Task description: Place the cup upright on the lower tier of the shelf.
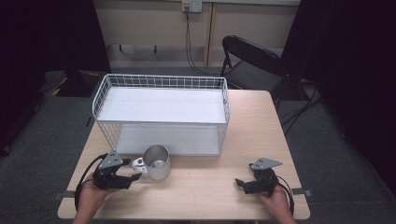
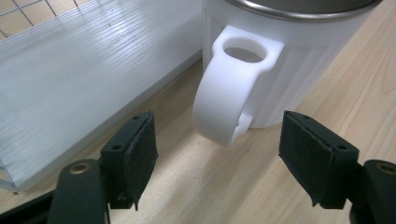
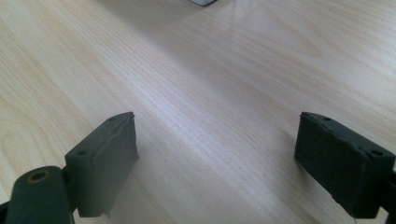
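Just ahead of open left tool (image 2: 217, 161), mug handle (image 2: 231, 91), untouched

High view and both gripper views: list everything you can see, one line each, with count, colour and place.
mug: one, white body with metal rim and white handle, on the table in front of the rack, handle toward the left tool.
wire rack: one, white, two shelves, at the table's far middle.
table: one, light wood, under everything.
folding chair: one, black, beyond the table's far right corner.
cables: black, from a wall socket down to the floor behind the table.
left tool: one, black, jaws open, just short of the mug's handle.
right tool: one, black, jaws open over bare table at the near right.
hands: two, at the near edge.
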{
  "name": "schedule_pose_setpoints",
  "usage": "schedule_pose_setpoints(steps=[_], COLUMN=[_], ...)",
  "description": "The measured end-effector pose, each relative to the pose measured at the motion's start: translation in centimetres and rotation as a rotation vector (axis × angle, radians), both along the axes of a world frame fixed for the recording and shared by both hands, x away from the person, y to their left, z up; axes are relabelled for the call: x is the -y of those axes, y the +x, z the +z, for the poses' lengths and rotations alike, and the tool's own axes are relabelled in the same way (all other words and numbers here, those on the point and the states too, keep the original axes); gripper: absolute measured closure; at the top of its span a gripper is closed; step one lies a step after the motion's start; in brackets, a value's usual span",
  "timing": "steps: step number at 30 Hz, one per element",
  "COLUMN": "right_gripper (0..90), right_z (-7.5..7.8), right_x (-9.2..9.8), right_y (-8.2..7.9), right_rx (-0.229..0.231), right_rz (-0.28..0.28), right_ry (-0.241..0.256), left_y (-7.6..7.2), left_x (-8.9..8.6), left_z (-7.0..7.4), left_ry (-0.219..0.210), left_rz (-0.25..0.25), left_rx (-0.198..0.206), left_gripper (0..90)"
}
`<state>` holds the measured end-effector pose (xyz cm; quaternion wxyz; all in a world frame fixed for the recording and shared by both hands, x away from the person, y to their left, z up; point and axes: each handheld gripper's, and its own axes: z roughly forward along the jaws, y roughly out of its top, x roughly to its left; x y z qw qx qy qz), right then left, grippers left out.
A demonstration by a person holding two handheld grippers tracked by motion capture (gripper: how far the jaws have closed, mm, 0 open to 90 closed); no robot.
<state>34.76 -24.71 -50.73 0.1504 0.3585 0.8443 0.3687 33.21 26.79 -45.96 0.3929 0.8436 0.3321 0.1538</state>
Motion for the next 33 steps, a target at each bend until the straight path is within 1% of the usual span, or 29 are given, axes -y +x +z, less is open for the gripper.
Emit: schedule_pose_setpoints(steps=[3, 4, 7, 12, 14, 18, 23, 24, 30, 32, 33], right_gripper=[12.1, 12.1, 12.1, 12.1, 12.1, 12.1, 12.1, 12.1, 12.1, 12.1, 12.1], right_z=[0.0, 0.0, 0.0, 0.0, 0.0, 0.0, 0.0, 0.0, 0.0, 0.0, 0.0], right_x=[0.0, 0.0, 0.0, 0.0, 0.0, 0.0, 0.0, 0.0, 0.0, 0.0, 0.0], right_y=[0.0, 0.0, 0.0, 0.0, 0.0, 0.0, 0.0, 0.0, 0.0, 0.0, 0.0], right_rx=[0.000, 0.000, 0.000, 0.000, 0.000, 0.000, 0.000, 0.000, 0.000, 0.000, 0.000], right_rz=[0.000, 0.000, 0.000, 0.000, 0.000, 0.000, 0.000, 0.000, 0.000, 0.000, 0.000], right_ry=[0.000, 0.000, 0.000, 0.000, 0.000, 0.000, 0.000, 0.000, 0.000, 0.000, 0.000], left_y=[0.0, 0.0, 0.1, 0.3, 0.4, 0.5, 0.3, 0.3, 0.1, 0.0, 0.0], left_x=[0.0, 0.0, 0.3, 0.6, 0.7, 1.0, 1.5, 1.6, 1.3, 1.4, 1.5], left_z=[0.2, 0.3, 0.4, 0.3, 0.4, 0.5, 0.5, 0.6, 0.7, 0.7, 0.8], left_ry=[-0.004, -0.013, -0.015, -0.003, -0.011, -0.003, 0.000, 0.007, 0.008, 0.015, 0.026], left_rz=[-0.008, -0.009, -0.019, -0.034, -0.041, -0.055, -0.074, -0.076, -0.086, -0.092, -0.099], left_rx=[0.002, 0.000, 0.001, 0.003, 0.003, 0.010, 0.012, 0.013, 0.010, 0.005, 0.006], left_gripper=[28.2, 28.3, 28.9, 30.0, 31.1, 32.3, 38.3, 38.6, 47.9, 48.7, 49.1])
